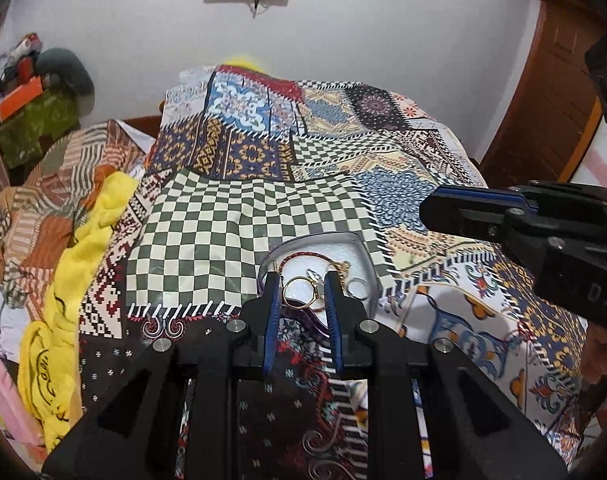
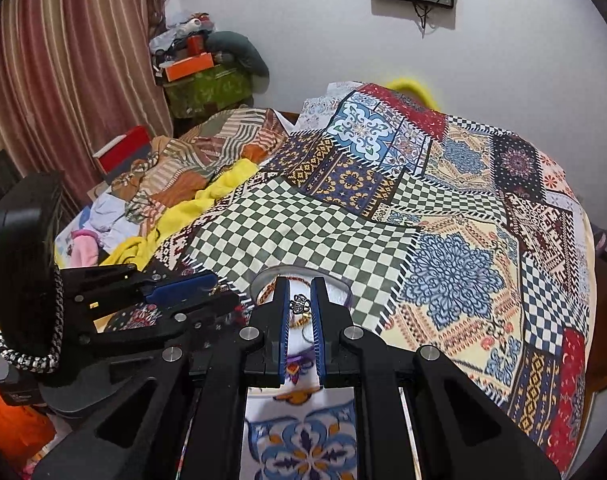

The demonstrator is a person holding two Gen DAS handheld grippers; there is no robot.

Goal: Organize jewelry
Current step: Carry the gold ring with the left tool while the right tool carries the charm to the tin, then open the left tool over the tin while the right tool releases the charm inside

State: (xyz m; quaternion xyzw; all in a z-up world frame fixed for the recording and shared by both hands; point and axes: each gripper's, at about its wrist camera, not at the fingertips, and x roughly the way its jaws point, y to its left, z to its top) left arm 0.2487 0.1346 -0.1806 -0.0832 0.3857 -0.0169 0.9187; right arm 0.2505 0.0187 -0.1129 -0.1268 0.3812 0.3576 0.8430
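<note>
We see a clear tray of jewelry on the patchwork blanket. Our left gripper has its jaws apart around a gold ring. Our right gripper may pinch a small silver charm.

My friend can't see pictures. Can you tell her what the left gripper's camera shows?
The left gripper points its open fingers at a clear tray of jewelry, with a gold ring showing between them. The tray sits on a patchwork quilt. The right gripper reaches in from the right.
</note>
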